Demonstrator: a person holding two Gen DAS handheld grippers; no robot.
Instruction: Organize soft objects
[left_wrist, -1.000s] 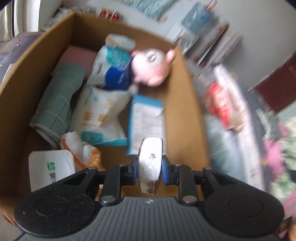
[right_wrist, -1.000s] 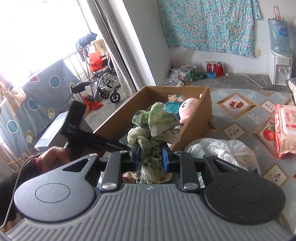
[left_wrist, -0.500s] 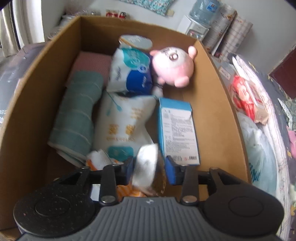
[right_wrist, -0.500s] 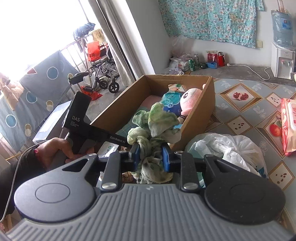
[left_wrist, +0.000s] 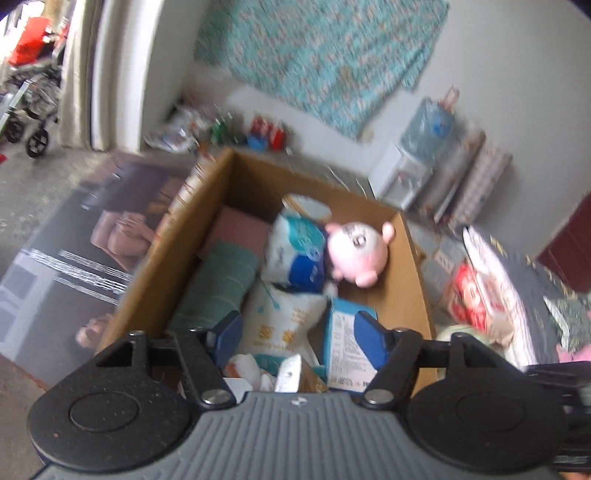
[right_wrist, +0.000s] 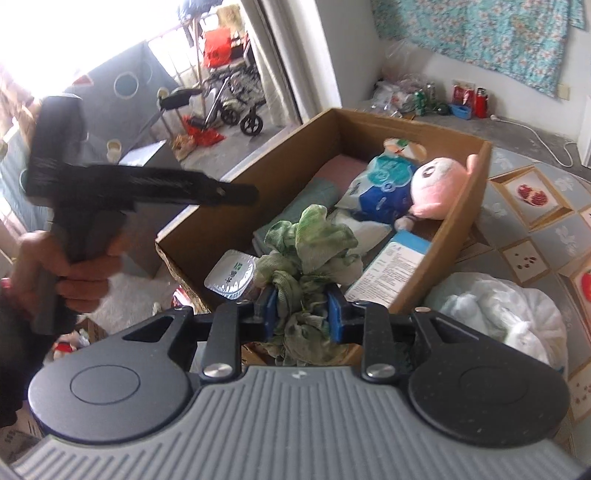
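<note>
the cardboard box sits open-topped so soft things can be dropped in; a pink plush toy lies at its two o'clock corner, a small white packet at six o'clock. the left gripper, jaws just opened wide and empty, hangs above that packet, apparently freshly released. the right gripper pinches a crumpled green cloth over the near rim, its jaws just easing, likely to drop it.

Floral cloth hangs on white wall; bright balcony beyond.

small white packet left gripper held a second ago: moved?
Yes. The small white packet has left the left gripper, whose jaws have just been opening, and lies in the brown cardboard box.
</note>
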